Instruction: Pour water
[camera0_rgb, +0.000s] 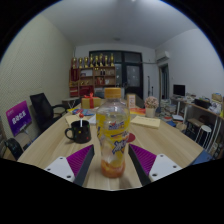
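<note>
A clear plastic bottle (113, 125) with a yellow label, a pale cap and orange liquid at its bottom stands upright on the wooden table (170, 140). It stands between my gripper's (111, 152) two fingers, whose purple pads (80, 158) flank its lower part. A thin strip of table shows at each side of the bottle, so the fingers are open about it. A black mug (78, 130) stands on the table to the left, just beyond the left finger.
Boxes and small items (140, 108) crowd the table's far end. A purple sign (18, 117) and a black chair (42, 105) are at the left, a desk with clutter (200, 108) at the right, and shelves (95, 68) at the back wall.
</note>
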